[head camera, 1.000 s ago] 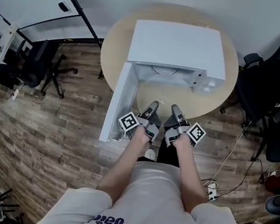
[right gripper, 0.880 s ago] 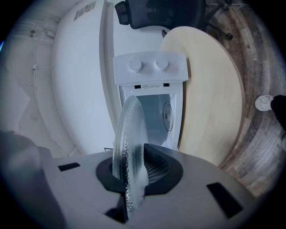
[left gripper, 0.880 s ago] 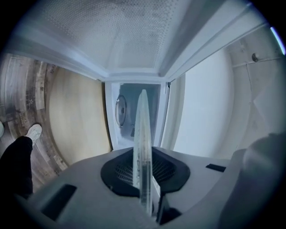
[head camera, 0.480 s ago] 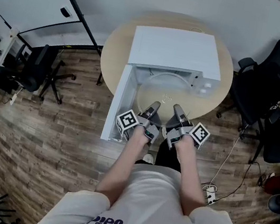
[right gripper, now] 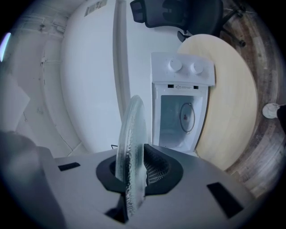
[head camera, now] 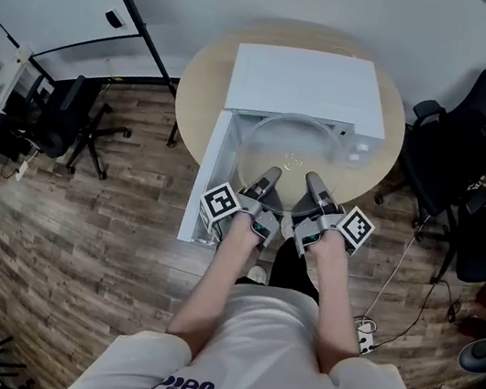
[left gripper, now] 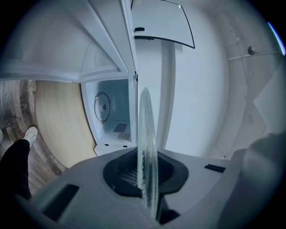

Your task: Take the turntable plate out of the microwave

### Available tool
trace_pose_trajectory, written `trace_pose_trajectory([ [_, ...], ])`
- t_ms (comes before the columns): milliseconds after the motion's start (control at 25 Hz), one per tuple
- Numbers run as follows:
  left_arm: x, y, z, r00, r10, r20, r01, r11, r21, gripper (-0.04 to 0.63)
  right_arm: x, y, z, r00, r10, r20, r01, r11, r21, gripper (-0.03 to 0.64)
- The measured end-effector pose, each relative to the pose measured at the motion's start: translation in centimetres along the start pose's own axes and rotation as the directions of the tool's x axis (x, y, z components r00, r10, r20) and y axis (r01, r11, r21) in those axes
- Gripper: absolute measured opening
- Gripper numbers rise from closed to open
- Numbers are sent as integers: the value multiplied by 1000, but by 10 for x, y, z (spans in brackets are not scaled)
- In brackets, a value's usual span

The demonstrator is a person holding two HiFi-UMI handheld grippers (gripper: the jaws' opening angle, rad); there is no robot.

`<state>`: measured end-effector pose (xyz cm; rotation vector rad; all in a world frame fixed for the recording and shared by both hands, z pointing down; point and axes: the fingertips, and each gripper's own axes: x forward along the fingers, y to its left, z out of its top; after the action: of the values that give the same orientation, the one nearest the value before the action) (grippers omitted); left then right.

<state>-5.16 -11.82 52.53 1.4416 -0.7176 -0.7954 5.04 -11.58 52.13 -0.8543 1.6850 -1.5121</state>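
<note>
The clear glass turntable plate [head camera: 292,151] hangs level in front of the white microwave [head camera: 304,83], held by its near rim. My left gripper [head camera: 268,180] is shut on the rim's left part; its jaws have just been closing with the rim between them. My right gripper [head camera: 311,184] is shut on the rim's right part. In the left gripper view the plate [left gripper: 146,134] runs edge-on between the pads of the left gripper [left gripper: 146,174], with the empty cavity [left gripper: 111,114] beyond. The right gripper view shows the plate [right gripper: 132,134] likewise clamped in the right gripper [right gripper: 133,176].
The microwave stands on a round wooden table [head camera: 199,97], its door [head camera: 205,178] swung open to the left. Black office chairs [head camera: 473,155] stand at the right, another chair [head camera: 71,112] at the left. A power strip [head camera: 369,332] lies on the wood floor.
Both grippers have risen together with the plate. The plate has come up out of the microwave's mouth and now shows larger, above the table's front.
</note>
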Motion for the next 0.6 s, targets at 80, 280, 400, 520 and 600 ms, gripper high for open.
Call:
trace_pose_trajectory([
  [80, -1, -4, 0, 1000, 9, 7, -9, 1000, 21, 35, 1, 1, -1, 1000, -2, -11, 2, 1000, -26, 29],
  [280, -1, -8, 0, 1000, 21, 1, -21, 999, 48, 35, 0, 2, -1, 1000, 12, -12, -12, 1000, -26, 29],
  [400, 1, -10, 0, 1000, 14, 1, -14, 999, 45, 35, 2, 5, 1, 1000, 19, -12, -19, 999, -30, 29],
  [520, 6, -8, -1, 1000, 18, -8, -17, 999, 37, 35, 1, 3, 5, 1000, 9, -7, -9, 999, -34, 29],
  [600, 7, -6, -2, 1000, 22, -10, -22, 999, 30, 35, 1, 1, 7, 1000, 0, -7, -1, 999, -34, 29],
])
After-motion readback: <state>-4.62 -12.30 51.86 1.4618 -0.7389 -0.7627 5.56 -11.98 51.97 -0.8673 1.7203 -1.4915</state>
